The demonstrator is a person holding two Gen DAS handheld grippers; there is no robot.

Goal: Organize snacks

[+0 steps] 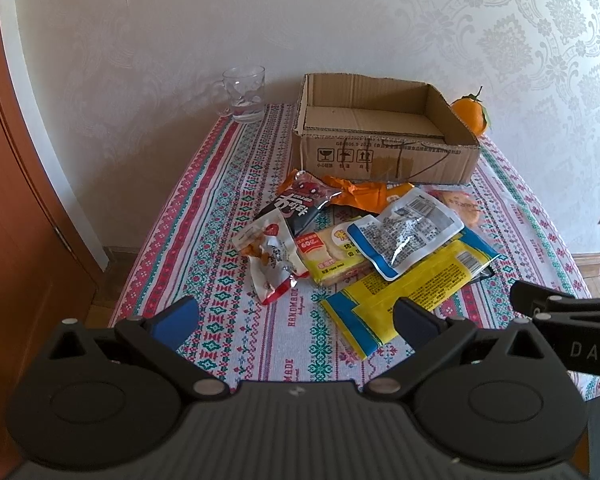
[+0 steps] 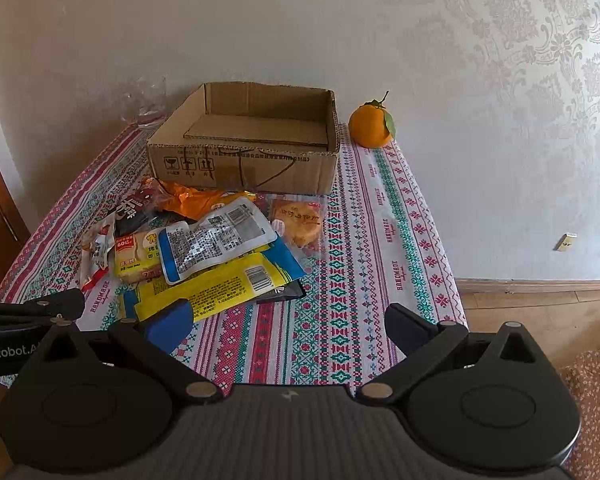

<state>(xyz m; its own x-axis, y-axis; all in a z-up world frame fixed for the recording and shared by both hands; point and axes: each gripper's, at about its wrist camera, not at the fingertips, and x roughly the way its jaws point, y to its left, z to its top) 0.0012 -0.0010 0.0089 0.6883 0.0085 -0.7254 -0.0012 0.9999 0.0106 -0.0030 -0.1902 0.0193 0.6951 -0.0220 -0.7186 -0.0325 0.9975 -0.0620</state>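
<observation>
Both grippers hover wide open and empty over the near table edge.

The left gripper (image 1: 296,320) and right gripper (image 2: 288,326) touch nothing. The loose, overlapping snack packets (image 1: 380,236) lie mid-table, just before the empty open brown cardboard box (image 1: 380,136). A risk: pinching the slippery long yellow-and-blue packet (image 1: 404,292) could drag the packets stacked on it.

Glossy plastic snack packets (image 1: 404,236) lie on a woven patterned cloth (image 2: 340,280) before a matt corrugated cardboard box (image 1: 384,160), beside a clear glass mug (image 1: 246,94).
</observation>
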